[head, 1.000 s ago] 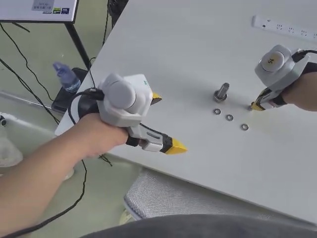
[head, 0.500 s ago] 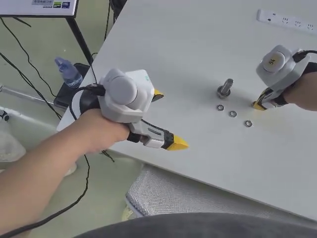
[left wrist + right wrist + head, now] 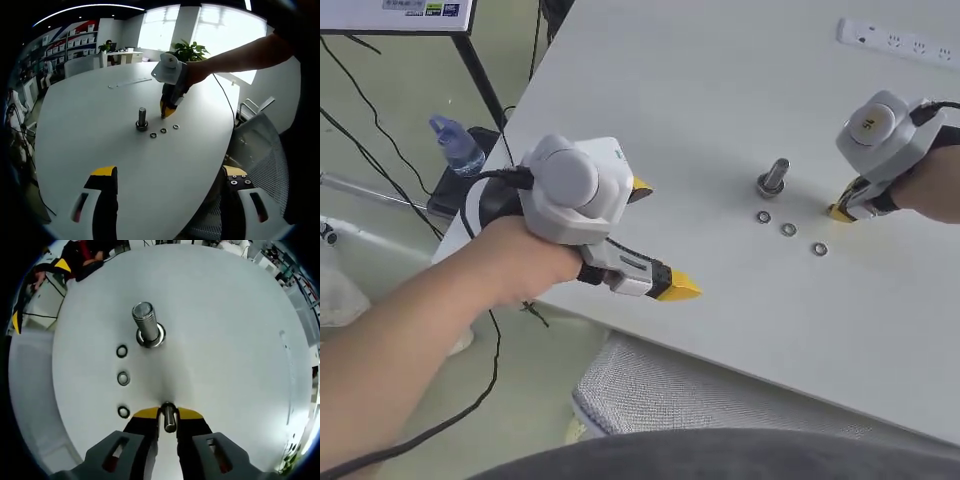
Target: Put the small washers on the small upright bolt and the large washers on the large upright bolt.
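A large upright bolt point(image 3: 773, 178) stands on the white table point(image 3: 700, 90), with a ring at its base point(image 3: 150, 338). Three small washers point(image 3: 763, 217) point(image 3: 788, 229) point(image 3: 819, 249) lie in a row in front of it. To the right of the row, my right gripper point(image 3: 840, 212) points down at the table. It is shut on a small bolt point(image 3: 170, 418). My left gripper point(image 3: 660, 237) hovers open over the table's near-left edge, well apart from the washers. The left gripper view shows the large bolt point(image 3: 142, 119), the washers point(image 3: 163, 131) and the right gripper point(image 3: 166, 111) ahead.
A white power strip point(image 3: 900, 45) lies at the table's far right. Left of the table, a plastic bottle point(image 3: 455, 145) and cables rest on the floor. A grey chair seat point(image 3: 700, 400) is below the near edge.
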`<action>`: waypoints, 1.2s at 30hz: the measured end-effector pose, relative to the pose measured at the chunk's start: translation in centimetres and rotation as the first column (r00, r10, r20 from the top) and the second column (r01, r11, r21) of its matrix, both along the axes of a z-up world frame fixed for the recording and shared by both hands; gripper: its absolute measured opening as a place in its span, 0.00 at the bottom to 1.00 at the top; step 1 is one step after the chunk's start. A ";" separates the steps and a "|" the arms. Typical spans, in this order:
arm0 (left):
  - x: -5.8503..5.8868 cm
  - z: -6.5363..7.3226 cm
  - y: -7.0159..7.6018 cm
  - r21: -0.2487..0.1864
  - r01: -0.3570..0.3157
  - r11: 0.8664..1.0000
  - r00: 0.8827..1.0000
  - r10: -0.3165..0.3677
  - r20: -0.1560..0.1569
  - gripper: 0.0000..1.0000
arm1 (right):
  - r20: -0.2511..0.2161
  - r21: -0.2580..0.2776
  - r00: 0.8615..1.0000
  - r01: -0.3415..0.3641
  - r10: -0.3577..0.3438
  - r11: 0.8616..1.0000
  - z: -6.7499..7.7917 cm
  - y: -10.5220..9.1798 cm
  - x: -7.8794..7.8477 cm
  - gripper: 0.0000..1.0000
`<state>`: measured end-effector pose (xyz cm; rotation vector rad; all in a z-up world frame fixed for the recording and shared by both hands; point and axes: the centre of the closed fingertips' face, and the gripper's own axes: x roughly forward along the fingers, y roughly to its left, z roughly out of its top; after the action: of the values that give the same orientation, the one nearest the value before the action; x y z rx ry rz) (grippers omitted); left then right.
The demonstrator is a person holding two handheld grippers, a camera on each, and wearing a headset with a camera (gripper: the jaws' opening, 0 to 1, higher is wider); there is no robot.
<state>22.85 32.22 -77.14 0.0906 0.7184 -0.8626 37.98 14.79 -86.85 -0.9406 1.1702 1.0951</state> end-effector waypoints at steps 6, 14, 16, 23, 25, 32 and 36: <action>0.0 -0.1 0.1 0.002 -0.005 1.000 1.000 0.005 -0.003 0.84 | -0.006 0.000 1.000 -0.003 0.003 1.000 -0.3 -0.2 0.1 0.14; 0.0 -0.1 0.0 0.005 -0.002 1.000 1.000 0.002 -0.002 0.84 | -0.001 0.005 1.000 -0.019 0.019 1.000 0.0 -0.1 0.2 0.24; 0.0 -0.1 0.0 0.005 -0.001 1.000 1.000 0.001 -0.001 0.84 | -0.003 0.011 1.000 -0.019 0.019 1.000 0.1 0.0 0.3 0.25; -0.1 0.0 0.1 0.003 -0.010 1.000 1.000 0.010 0.004 0.84 | 0.002 0.014 1.000 -0.027 0.027 1.000 0.4 -0.1 0.6 0.25; -0.3 0.0 0.1 0.004 -0.010 1.000 1.000 0.010 0.003 0.85 | 0.004 0.020 1.000 -0.029 0.029 0.999 0.8 0.0 0.5 0.25; -0.4 0.3 0.3 0.007 -0.010 1.000 1.000 0.010 0.016 0.85 | 0.007 0.028 0.999 -0.049 0.049 0.998 1.2 0.2 0.9 0.25; -0.3 0.4 0.3 0.006 -0.003 1.000 1.000 0.003 0.021 0.84 | 0.014 0.027 0.998 -0.055 0.055 0.998 2.3 0.2 0.6 0.25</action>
<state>22.55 32.49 -76.73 0.1038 0.7010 -0.8555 38.57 15.00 -84.54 -0.9623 1.1219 1.1445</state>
